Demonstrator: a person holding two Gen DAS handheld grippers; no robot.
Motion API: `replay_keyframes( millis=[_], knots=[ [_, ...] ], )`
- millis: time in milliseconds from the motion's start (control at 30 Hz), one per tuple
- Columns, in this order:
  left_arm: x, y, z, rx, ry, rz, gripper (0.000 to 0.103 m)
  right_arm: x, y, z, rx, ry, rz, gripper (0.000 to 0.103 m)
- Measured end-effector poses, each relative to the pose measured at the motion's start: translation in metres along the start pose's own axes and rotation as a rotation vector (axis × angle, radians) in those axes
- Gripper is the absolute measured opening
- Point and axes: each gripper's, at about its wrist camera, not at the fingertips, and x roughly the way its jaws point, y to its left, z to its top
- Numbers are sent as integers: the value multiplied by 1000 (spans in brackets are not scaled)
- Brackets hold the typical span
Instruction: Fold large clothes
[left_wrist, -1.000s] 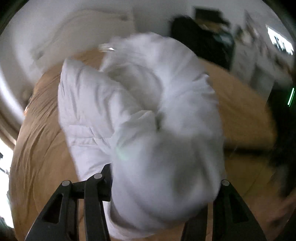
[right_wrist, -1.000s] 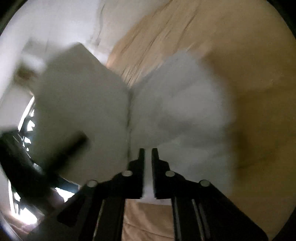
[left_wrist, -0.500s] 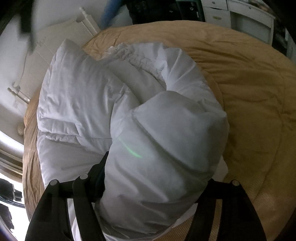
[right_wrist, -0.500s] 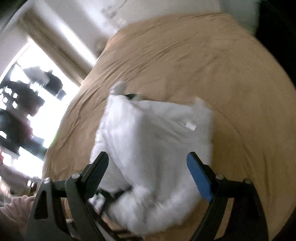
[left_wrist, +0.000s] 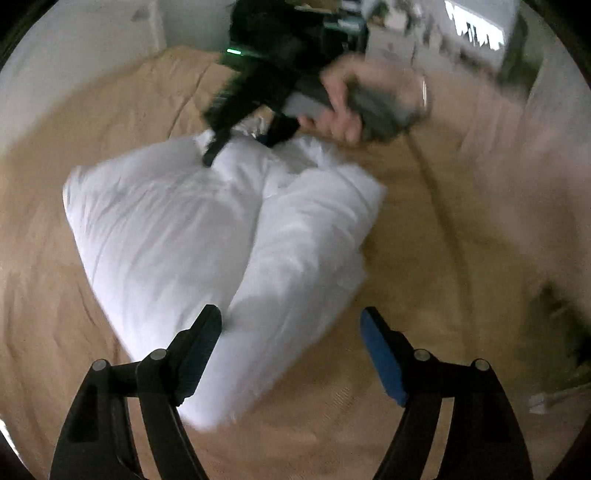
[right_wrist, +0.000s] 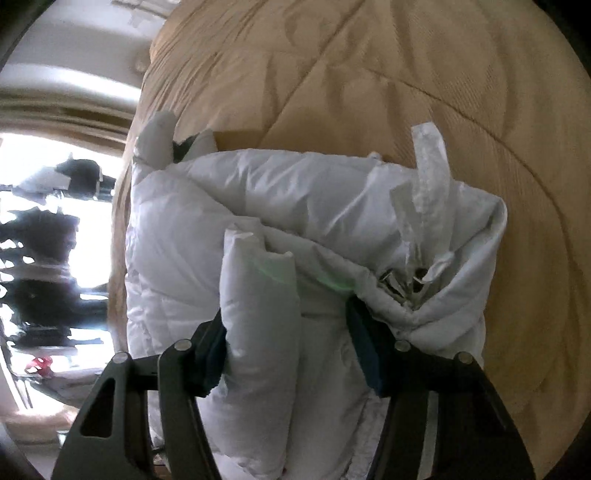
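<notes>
One white puffer jacket (left_wrist: 229, 236) is lying bundled on the tan bedspread (left_wrist: 424, 258), a loose strap (right_wrist: 430, 162) sticking up from its folds. Left gripper (left_wrist: 290, 332) is hovering over the jacket's near edge, jaws spread wide and holding nothing. Right gripper (right_wrist: 288, 343) is reaching into the jacket's far end, jaws parted around a thick padded roll; whether they are pinching it cannot be told. Right hand (left_wrist: 343, 107) is gripping the handle.

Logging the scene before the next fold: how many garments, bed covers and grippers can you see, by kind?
White puffy jacket: 1
Tan bedspread: 1
Grippers: 2, left gripper and right gripper
Total: 4
</notes>
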Motion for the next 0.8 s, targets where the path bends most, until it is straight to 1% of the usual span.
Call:
replay_keyframes(
  millis=[33,67,100,133,167,200,233,267,300,333,367,400,433,467,500,567,600,633,667,700,767,800],
  knots=[
    [-14,22,9,-55,-20,-42,78,-2,1,1,5,-2,2,60],
    [-31,48,17,-124,-58,-70,78,-4,-2,-1,14,-3,3,60],
    [-43,69,27,-184,-94,-76,78,-4,3,-2,20,-4,1,60],
    [-50,90,35,-238,-129,-76,81,-7,2,-4,22,-6,-3,60],
    [-55,114,46,-299,-164,-56,82,-8,4,-8,20,-9,-11,61],
    [-48,144,66,-350,-177,-31,82,-10,5,-11,15,-15,-27,61],
    [-40,161,77,-388,-183,-25,82,-7,11,-12,6,-22,-48,62],
    [-26,178,91,-416,-182,-28,82,1,21,-4,-1,-30,-68,63],
    [-2,194,106,-444,-167,-21,82,1,22,-5,-5,-40,-83,65],
    [24,203,117,-449,-138,11,82,3,31,-6,-2,-60,-97,65],
    [58,212,126,-457,-81,36,81,1,33,-9,-2,-82,-110,65],
    [88,213,128,-460,-20,37,80,1,37,-13,-5,-102,-122,66],
    [113,214,128,-461,35,61,83,-1,41,-18,-11,-126,-137,66],
    [132,210,128,-449,43,108,91,-5,43,-24,-14,-144,-153,67],
    [136,206,128,-437,24,129,93,-10,45,-29,-13,-163,-170,67],
    [137,200,131,-431,10,141,93,-30,59,-48,-36,-244,-237,67],
    [138,201,131,-432,13,142,93,-44,72,-64,-66,-318,-295,67],
    [139,204,133,-434,17,138,93,-60,91,-87,-117,-424,-354,67],
    [140,203,132,-436,16,132,93,-73,112,-114,-181,-529,-368,68],
    [140,204,131,-439,12,126,93,-79,128,-138,-236,-597,-336,71],
    [139,212,127,-443,8,122,93,-78,148,-173,-304,-671,-274,72],
    [140,214,128,-442,8,122,93,-66,158,-196,-350,-700,-251,72]
  ],
)
